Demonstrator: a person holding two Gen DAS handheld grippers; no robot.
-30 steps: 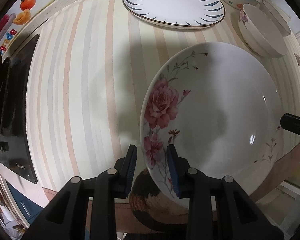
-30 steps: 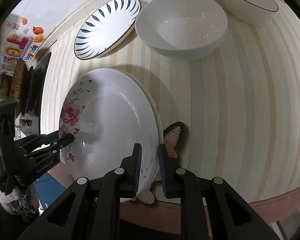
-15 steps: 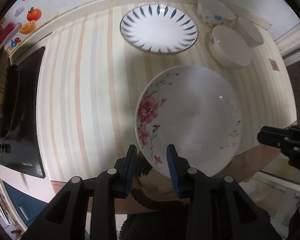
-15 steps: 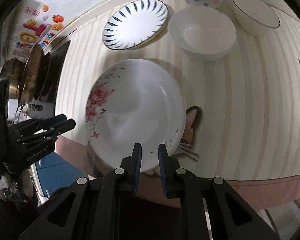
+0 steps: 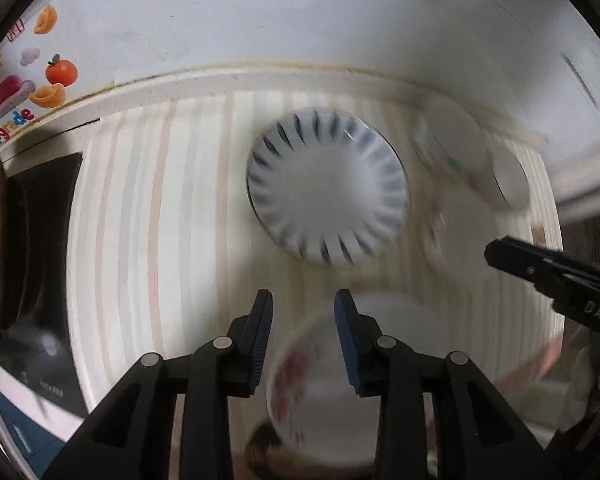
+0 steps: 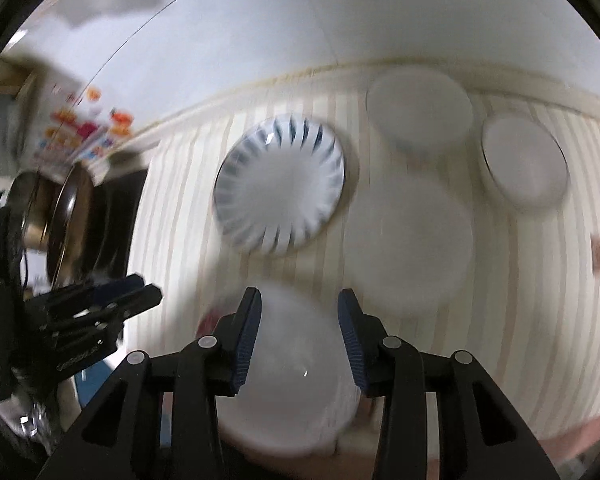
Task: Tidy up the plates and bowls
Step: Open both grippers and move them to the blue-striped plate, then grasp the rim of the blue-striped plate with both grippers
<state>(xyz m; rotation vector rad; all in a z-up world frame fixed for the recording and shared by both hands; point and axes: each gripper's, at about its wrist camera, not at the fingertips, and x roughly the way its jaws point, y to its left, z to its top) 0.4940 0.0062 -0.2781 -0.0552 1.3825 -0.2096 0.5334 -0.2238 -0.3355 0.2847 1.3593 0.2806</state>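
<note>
A white plate with pink flowers [image 5: 312, 408] lies on the striped counter near its front edge, blurred in both views [image 6: 292, 380]. My left gripper [image 5: 304, 300] hangs well above it, open, with nothing pinched. The jaws of my right gripper [image 6: 300, 296] are opening, and only the plate far below shows between them. Further back sits a white plate with blue petal marks [image 5: 326, 188] [image 6: 280, 184]. Three bowls stand at the back right: a wide white bowl [image 6: 410, 244], a bowl by the wall [image 6: 418, 108] and a dark-rimmed bowl [image 6: 524, 160]. Each gripper shows in the other's view, the right gripper [image 5: 496, 250] and the left gripper [image 6: 148, 292].
A black cooktop [image 5: 40, 240] fills the counter's left end, with a metal pan [image 6: 60, 208] on it. The white wall [image 5: 300, 20] with fruit stickers [image 5: 60, 74] closes off the back. The striped counter [image 5: 160, 220] lies bare between cooktop and plates.
Both grippers have risen and pulled back from the flowered plate, which stays on the counter. The right jaws, narrow around its rim before, have spread apart. The views now take in the wall.
</note>
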